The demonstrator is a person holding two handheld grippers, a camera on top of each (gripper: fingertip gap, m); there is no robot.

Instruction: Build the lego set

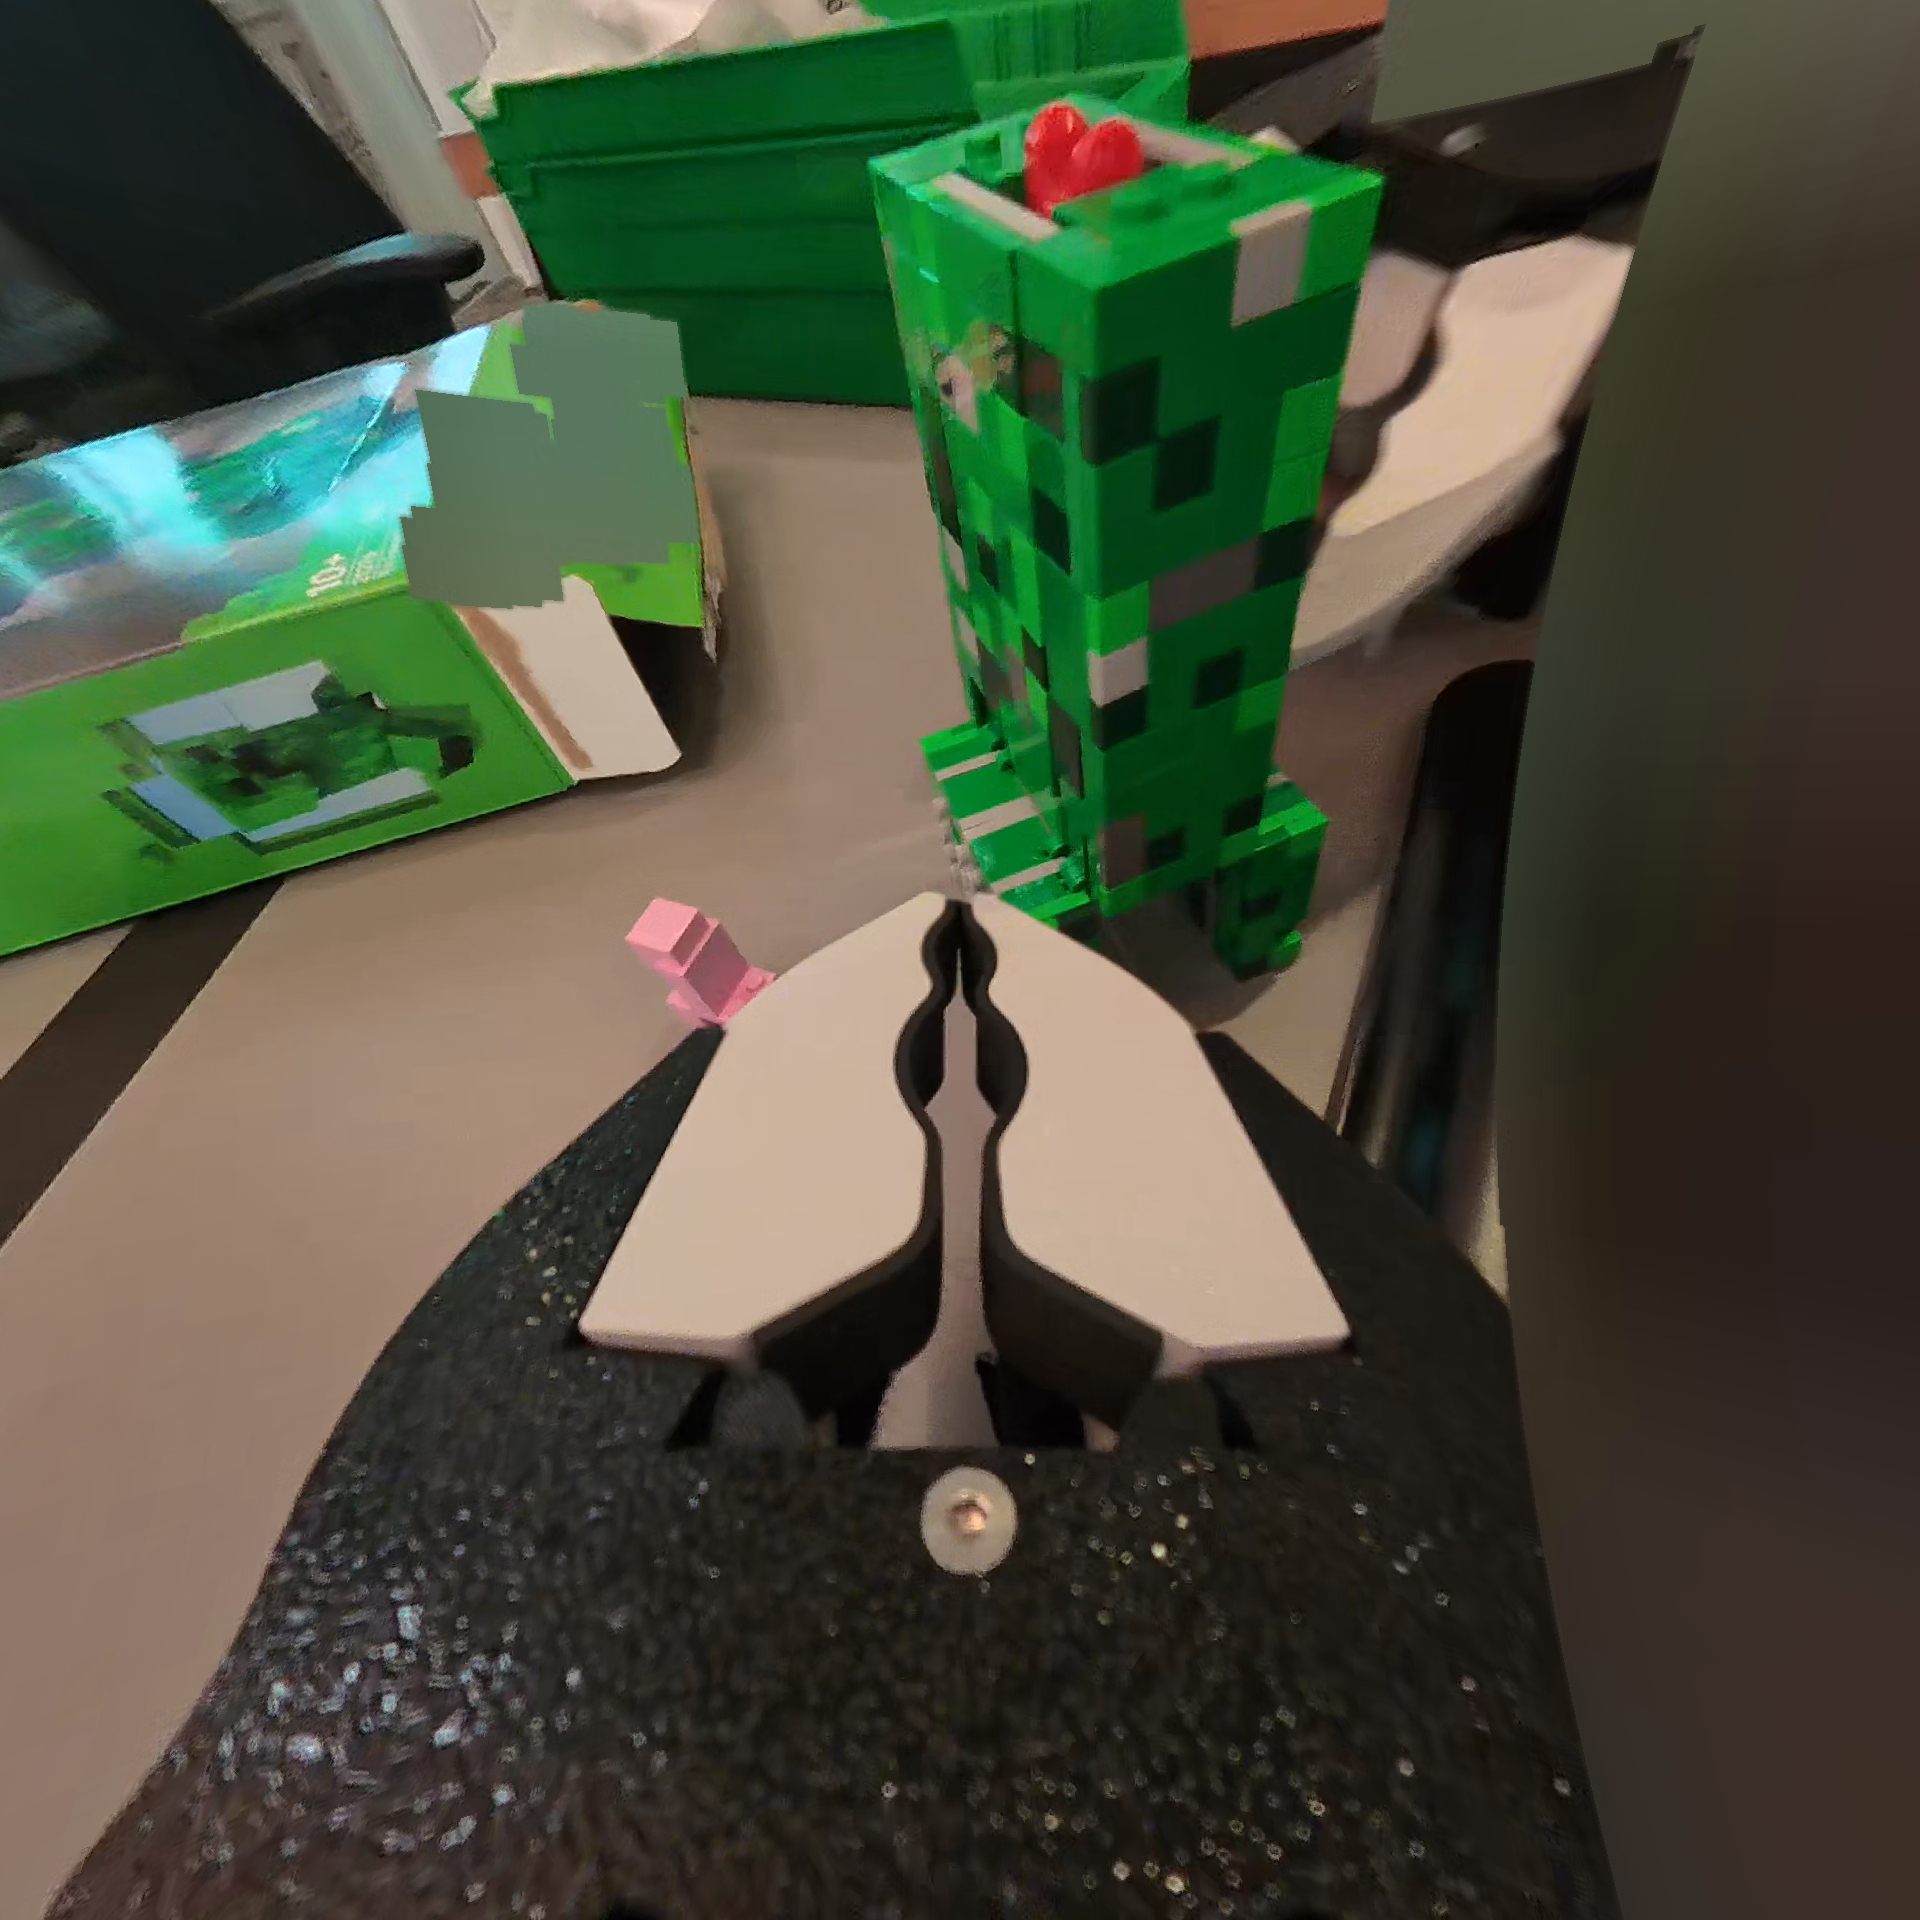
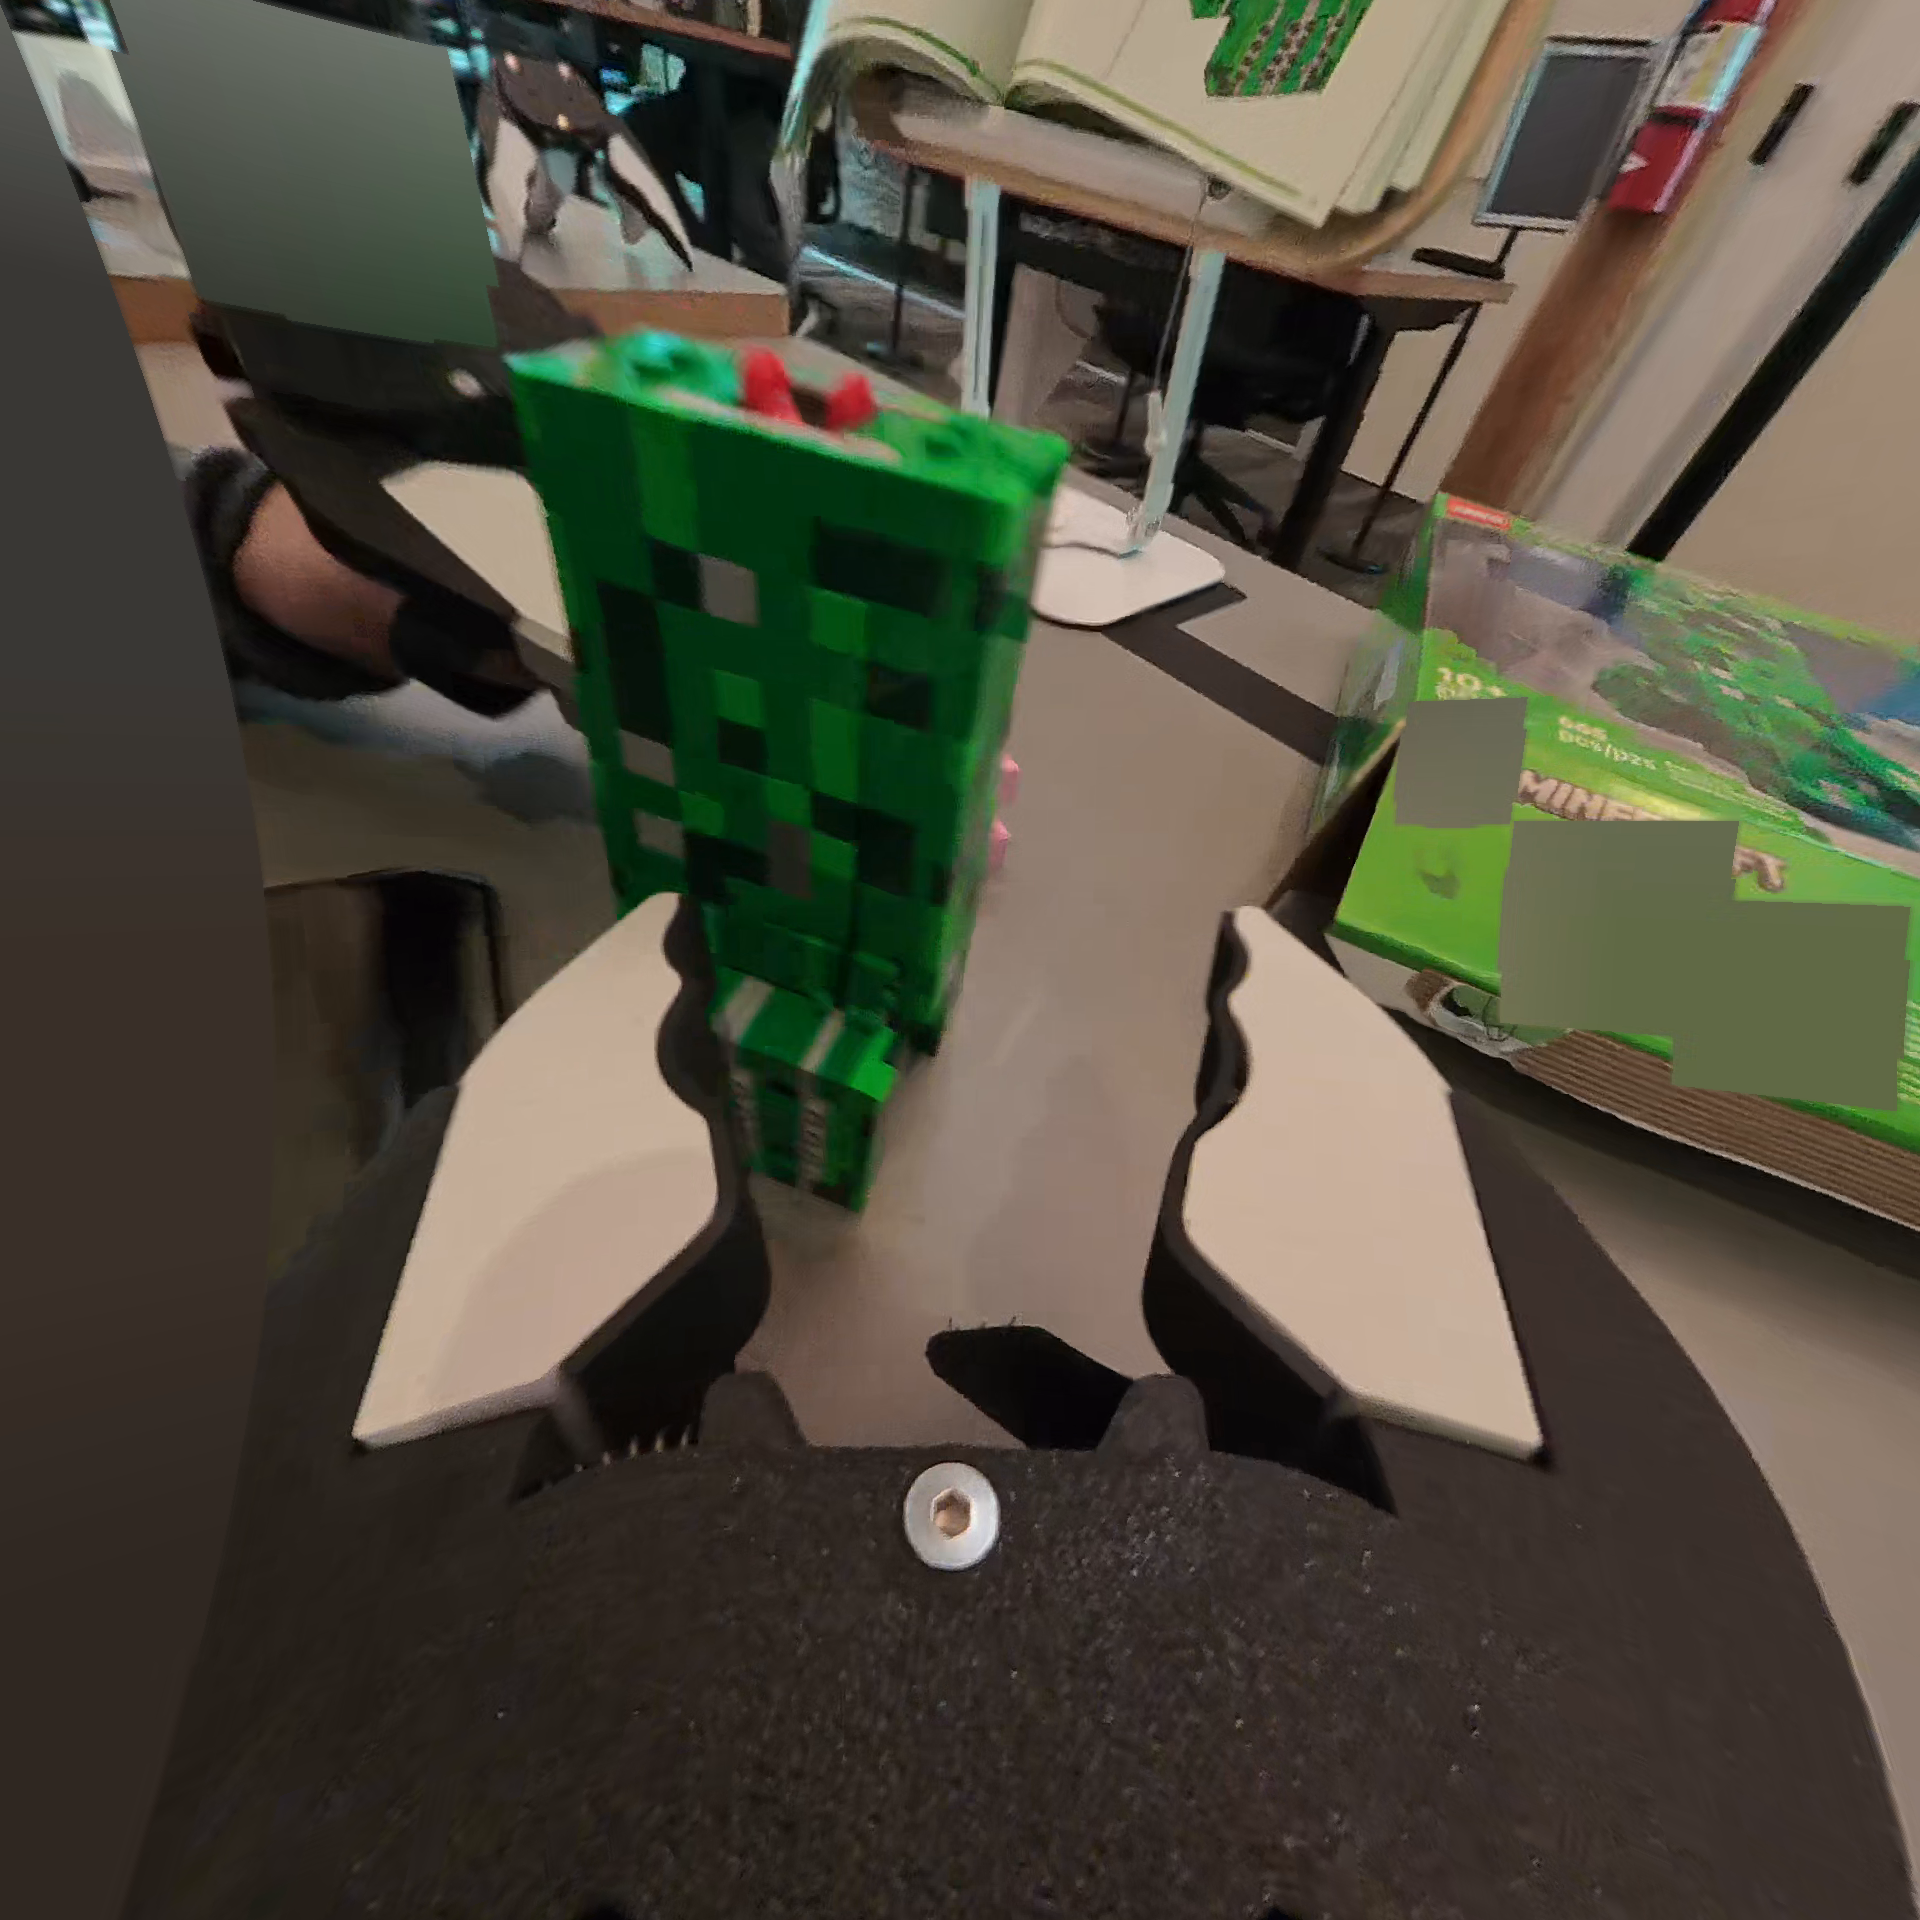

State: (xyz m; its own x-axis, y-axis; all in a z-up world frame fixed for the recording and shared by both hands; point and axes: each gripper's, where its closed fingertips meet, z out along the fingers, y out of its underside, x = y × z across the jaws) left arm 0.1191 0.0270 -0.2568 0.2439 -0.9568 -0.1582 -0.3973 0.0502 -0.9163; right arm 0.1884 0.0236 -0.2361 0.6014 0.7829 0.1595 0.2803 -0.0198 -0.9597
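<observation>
A tall green pixel-patterned brick figure body [image 1: 1122, 540] stands upright on the grey table, headless, with red pieces [image 1: 1081, 156] in its open top. My left gripper [image 1: 958, 920] is shut and empty, its tips just short of the figure's feet. A small pink brick animal [image 1: 696, 961] lies left of those tips. In the right wrist view the same figure [image 2: 790, 665] stands close ahead. My right gripper [image 2: 951, 935] is open, its left finger [image 2: 582, 1122] beside the figure's feet. The left gripper shows behind the figure in the right wrist view [image 2: 416, 582].
The green set box [image 1: 270, 686] lies at the left; it also shows in the right wrist view [image 2: 1662, 810]. A large green brick block [image 1: 727, 197] stands behind the figure. An open instruction booklet [image 2: 1143, 83] rests on a stand at the back. Left tips to right tips: about 9 cm. Between my left fingertips and the small pink brick animal [image 1: 696, 961] there is roughly 7 cm.
</observation>
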